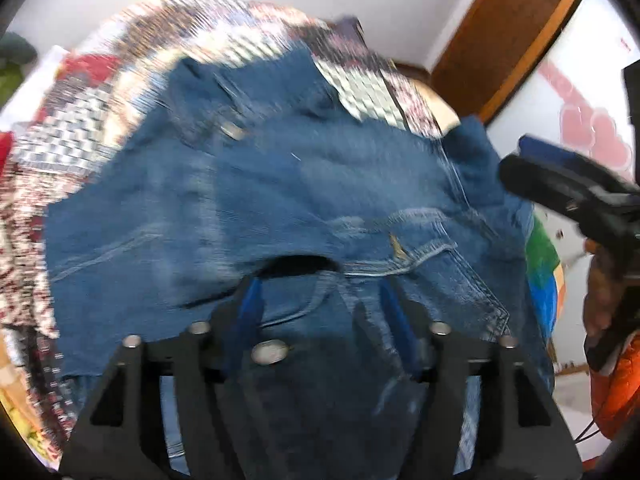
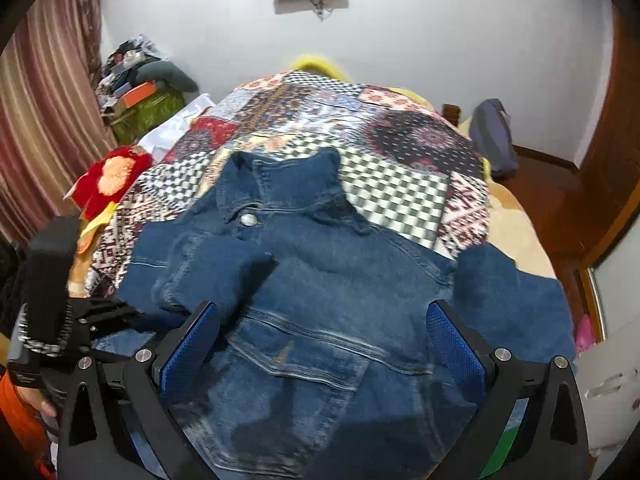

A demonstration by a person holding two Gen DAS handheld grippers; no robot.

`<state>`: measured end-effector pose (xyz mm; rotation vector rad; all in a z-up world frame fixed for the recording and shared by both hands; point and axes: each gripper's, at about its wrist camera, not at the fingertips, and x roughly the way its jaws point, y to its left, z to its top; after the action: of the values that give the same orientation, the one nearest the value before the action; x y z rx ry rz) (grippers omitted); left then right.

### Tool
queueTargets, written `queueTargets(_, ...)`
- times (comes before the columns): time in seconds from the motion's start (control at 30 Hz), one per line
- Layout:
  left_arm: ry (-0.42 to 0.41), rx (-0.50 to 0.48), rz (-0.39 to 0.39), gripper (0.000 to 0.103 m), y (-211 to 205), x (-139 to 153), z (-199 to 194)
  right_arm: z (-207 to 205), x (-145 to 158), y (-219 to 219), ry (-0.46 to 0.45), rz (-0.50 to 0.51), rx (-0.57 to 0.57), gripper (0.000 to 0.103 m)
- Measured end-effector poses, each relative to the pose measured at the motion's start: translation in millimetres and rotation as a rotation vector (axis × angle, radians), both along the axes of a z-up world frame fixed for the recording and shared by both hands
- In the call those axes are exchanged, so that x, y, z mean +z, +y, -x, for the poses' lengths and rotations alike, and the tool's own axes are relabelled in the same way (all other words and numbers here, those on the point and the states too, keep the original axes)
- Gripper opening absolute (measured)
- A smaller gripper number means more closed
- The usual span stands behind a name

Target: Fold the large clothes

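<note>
A blue denim jacket [image 2: 320,264] lies on the patchwork bedspread [image 2: 384,184], collar far, one sleeve folded across its chest. In the left wrist view the jacket [image 1: 280,184] fills the middle. My left gripper [image 1: 320,296] has denim bunched between its blue pads, with a metal button [image 1: 270,351] near its base; it looks shut on the jacket's hem. My right gripper [image 2: 324,336] is open wide, its blue pads [image 2: 452,340] on either side of the chest pocket, above the cloth. The right gripper also shows in the left wrist view [image 1: 568,188], and the left gripper's body in the right wrist view [image 2: 68,312].
A red cushion [image 2: 108,180] lies at the bed's left edge. A cluttered green-draped stand [image 2: 140,92] is at the far left by the curtain [image 2: 36,120]. A wooden door [image 1: 504,36] is at the right. A dark bag [image 2: 492,136] sits past the bed.
</note>
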<state>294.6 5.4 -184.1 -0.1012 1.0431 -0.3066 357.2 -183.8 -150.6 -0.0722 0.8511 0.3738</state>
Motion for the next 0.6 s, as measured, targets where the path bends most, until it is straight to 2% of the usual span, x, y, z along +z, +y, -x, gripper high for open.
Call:
queueTargets(0.17, -0.093, 0.154, -0.034, 0.085, 59.7, 22.2, 26.6, 1.0, 3.6, 46.0, -0.005, 0.006, 0.095, 0.103)
queueTargets(0.27, -0.117, 0.255, -0.114, 0.089, 101.8, 17.8, 36.4, 2.0, -3.0, 80.2, 0.009, 0.037, 0.159, 0.103)
queueTargets(0.43, -0.052, 0.349, -0.167, 0.089, 151.7, -14.7, 43.2, -4.4, -32.7, 135.1, 0.090, 0.104, 0.264, 0.103)
queueTargets(0.6, 0.048, 0.376, -0.173, 0.089, 182.3, -56.4, 39.6, -13.5, -68.7, 177.2, 0.167, 0.190, 0.342, 0.103)
